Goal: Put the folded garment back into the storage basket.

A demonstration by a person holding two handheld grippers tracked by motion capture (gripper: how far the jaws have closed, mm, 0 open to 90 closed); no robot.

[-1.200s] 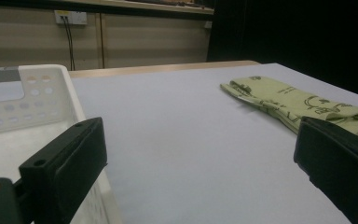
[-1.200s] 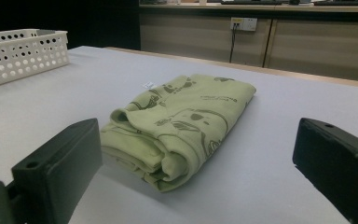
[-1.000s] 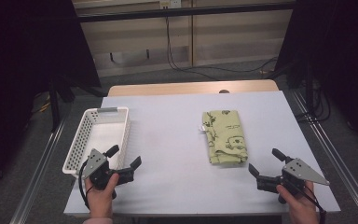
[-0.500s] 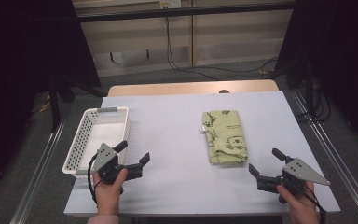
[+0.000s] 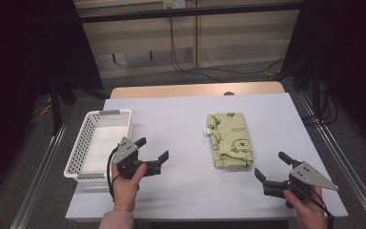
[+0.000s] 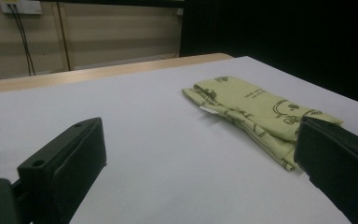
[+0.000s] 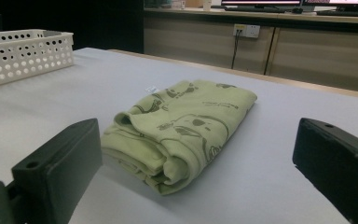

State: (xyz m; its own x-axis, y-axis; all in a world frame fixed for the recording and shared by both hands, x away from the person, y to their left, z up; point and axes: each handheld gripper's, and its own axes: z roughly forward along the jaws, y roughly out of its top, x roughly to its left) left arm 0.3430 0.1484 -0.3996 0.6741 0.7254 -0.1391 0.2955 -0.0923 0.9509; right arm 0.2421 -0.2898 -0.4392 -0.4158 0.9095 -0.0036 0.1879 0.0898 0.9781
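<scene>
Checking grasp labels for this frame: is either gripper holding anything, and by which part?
Nothing is held. The left gripper and the right gripper are both open with nothing between the fingers, and the folded green cloth lies untouched on the table.

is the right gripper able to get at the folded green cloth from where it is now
Probably yes. The right gripper sits open just off the near end of the folded green cloth, with bare table between them. The left gripper is off to the side.

Folded green printed cloth (image 5: 230,139) — lying flat on the table's right half.
</scene>
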